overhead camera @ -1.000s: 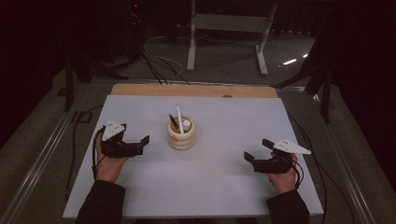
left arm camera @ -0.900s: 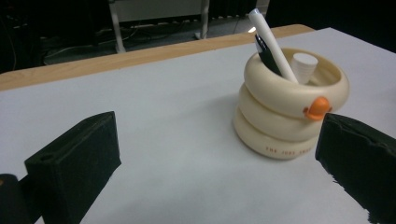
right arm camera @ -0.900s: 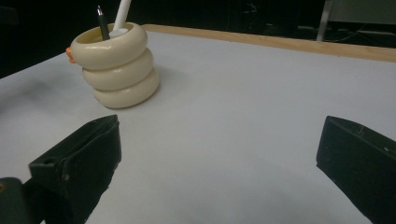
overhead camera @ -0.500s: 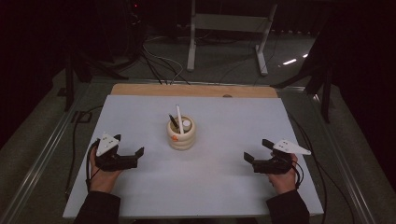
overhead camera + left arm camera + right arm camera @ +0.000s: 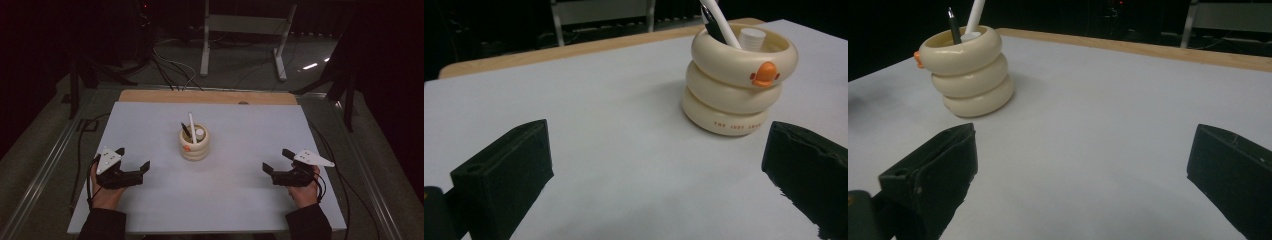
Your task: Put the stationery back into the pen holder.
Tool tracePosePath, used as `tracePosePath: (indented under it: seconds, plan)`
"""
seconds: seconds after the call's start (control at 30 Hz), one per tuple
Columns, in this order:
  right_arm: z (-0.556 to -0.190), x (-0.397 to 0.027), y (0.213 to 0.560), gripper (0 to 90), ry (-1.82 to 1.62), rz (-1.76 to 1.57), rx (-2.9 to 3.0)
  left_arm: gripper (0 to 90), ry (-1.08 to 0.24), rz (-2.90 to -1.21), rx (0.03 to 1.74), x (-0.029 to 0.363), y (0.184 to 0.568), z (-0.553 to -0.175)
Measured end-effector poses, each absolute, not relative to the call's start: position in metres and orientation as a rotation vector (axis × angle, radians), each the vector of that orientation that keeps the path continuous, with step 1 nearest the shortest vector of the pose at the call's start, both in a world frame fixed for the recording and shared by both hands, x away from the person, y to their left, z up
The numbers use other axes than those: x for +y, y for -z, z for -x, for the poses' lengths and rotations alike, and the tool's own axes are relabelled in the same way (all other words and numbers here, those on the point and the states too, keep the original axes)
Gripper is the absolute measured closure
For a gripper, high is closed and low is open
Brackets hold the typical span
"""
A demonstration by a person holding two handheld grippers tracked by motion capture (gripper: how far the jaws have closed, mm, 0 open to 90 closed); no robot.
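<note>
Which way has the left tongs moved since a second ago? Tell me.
Yes. The left tongs has drawn back toward the person and the table's near edge, farther from the cream pen holder; both sit open.

Left gripper (image 5: pixel 134 159): held low over the near left of the table, jaws spread wide with nothing between them (confirmed in the left gripper view (image 5: pixel 656 170)). The left hand (image 5: pixel 105 192) grips it from behind, forearm entering from the bottom edge. Right gripper (image 5: pixel 276 161): held low at the near right, jaws equally wide apart and empty (see right gripper view (image 5: pixel 1083 170)). The right hand (image 5: pixel 305 187) holds it, grey plate uppermost
</note>
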State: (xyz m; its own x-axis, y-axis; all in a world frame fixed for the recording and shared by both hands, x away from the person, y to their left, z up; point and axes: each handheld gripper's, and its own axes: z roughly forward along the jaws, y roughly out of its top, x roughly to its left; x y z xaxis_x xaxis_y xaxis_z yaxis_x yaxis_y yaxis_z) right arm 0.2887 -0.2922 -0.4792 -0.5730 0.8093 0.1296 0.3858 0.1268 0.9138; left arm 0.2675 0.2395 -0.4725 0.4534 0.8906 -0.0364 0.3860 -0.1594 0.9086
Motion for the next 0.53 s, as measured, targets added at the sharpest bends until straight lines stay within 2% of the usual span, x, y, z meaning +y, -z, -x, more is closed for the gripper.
tracePosePath:
  seconds: [0.53]
  plan:
    - [-0.2895, -0.2949, 0.4817, 0.0, -1.367, -1.162, 1.981, 0.3, -0.682, -1.714, 1.157, 0.2486, 0.4734, -0.2689]
